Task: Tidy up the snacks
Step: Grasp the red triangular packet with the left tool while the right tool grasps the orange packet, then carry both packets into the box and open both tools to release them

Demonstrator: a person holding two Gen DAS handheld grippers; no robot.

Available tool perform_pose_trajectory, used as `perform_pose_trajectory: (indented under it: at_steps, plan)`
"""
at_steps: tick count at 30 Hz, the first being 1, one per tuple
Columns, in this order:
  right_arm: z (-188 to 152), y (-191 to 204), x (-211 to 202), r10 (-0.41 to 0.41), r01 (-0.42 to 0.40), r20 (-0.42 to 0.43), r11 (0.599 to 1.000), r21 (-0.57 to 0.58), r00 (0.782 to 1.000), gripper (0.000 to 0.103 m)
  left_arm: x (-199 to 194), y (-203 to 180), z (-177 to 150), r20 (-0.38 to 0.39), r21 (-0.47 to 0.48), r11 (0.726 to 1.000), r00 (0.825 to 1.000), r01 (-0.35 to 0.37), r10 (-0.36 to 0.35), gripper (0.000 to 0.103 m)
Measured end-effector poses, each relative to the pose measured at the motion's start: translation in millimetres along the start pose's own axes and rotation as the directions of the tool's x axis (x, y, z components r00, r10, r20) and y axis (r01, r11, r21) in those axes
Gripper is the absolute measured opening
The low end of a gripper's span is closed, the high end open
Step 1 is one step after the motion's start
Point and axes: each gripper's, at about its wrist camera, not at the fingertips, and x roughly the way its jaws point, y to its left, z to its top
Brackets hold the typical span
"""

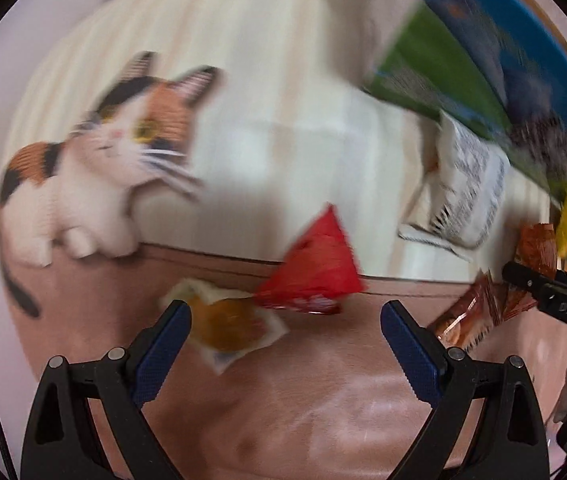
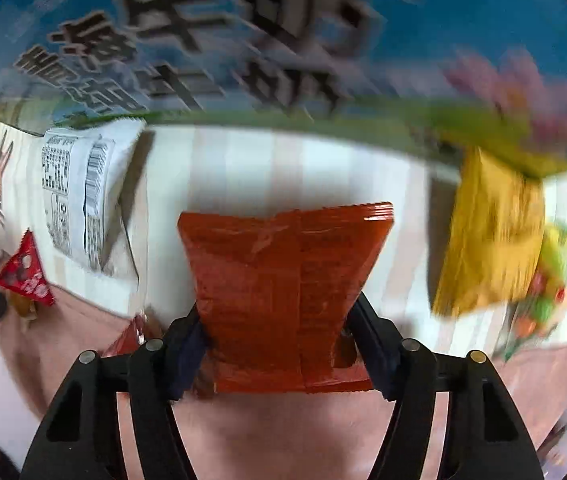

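Observation:
My right gripper (image 2: 279, 316) is shut on an orange-red snack packet (image 2: 283, 280) and holds it upright above the mat; it also shows in the left wrist view (image 1: 535, 248), with my right gripper (image 1: 523, 276) at the far right. My left gripper (image 1: 285, 316) is open and empty. Just beyond its fingers lie a red triangular packet (image 1: 315, 268) and a white-and-orange packet (image 1: 227, 324). A white packet with a barcode (image 2: 79, 196) leans near the blue-and-green milk carton box (image 2: 243, 32).
A cat-print mat (image 1: 95, 152) covers the pink table (image 1: 283, 400). A yellow packet (image 2: 491, 236) and a colourful packet (image 2: 547, 300) lie at the right. Brown packets (image 1: 479, 312) lie near my right gripper. The milk box (image 1: 503, 60) stands at the back right.

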Motion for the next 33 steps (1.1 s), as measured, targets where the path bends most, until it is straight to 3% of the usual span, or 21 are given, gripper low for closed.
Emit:
perform_pose_trajectory:
  at_steps: [3,4,5,6,7,10,14,16,21,28,33]
  plan:
    - [-9.4,-9.4,1.5,0.041,-0.040,-0.016,0.998,0.040,0.999,0.068,14.9,-8.7,3.3,-0.016,0.030,1.000,1.000,0.008,-0.007,0.095]
    - [-10.9,-11.5,2.7,0.048,-0.048,-0.016,0.998,0.046,0.999,0.068,18.1,-9.3,5.2,-0.011,0.027,1.000,1.000,0.014,-0.014,0.090]
    - [-11.8,-13.4,4.2,0.055,-0.055,-0.014,0.997,0.057,0.998,0.068,20.6,-9.3,6.8,-0.004,0.020,1.000,1.000,0.023,-0.022,0.083]
    - [-14.8,-17.4,5.5,0.063,-0.062,-0.012,0.996,0.069,0.998,0.069,24.5,-8.1,9.0,-0.014,0.007,0.999,0.999,0.035,-0.035,0.063]
    - [-14.6,-20.0,6.0,0.067,-0.066,-0.011,0.995,0.075,0.998,0.071,30.1,-5.5,10.1,-0.040,-0.018,0.998,0.997,0.058,-0.059,0.051]
    - [-18.0,-21.6,17.5,0.043,-0.042,-0.012,0.996,0.077,0.999,0.072,35.0,-1.9,9.9,-0.047,-0.048,0.996,0.996,0.079,-0.081,0.045]
    - [-23.5,-17.2,22.8,-0.003,0.003,0.006,0.997,0.072,1.000,0.061,27.1,-1.2,-0.3,-0.037,-0.063,0.995,0.996,0.078,-0.081,0.044]
    - [-29.5,-19.9,17.2,0.010,-0.011,0.015,0.997,0.082,1.000,0.049,21.1,-3.6,-6.6,-0.035,-0.072,0.993,0.995,0.092,-0.095,0.044]
    - [-54.0,-27.4,-3.5,0.087,-0.091,0.043,0.989,0.117,0.995,0.048,3.6,-9.5,-21.7,-0.032,-0.099,0.985,0.989,0.141,-0.145,0.044]
    - [-77.5,-28.3,-57.4,0.196,-0.210,0.123,0.971,0.115,0.973,0.047,-46.5,-23.3,-31.1,0.003,-0.104,0.952,0.957,0.290,-0.291,0.044]
    - [-52.8,-32.3,-117.1,0.253,-0.274,0.194,0.958,0.085,0.948,0.047,-110.1,-51.2,-0.8,0.068,-0.032,0.912,0.911,0.409,-0.406,0.044]
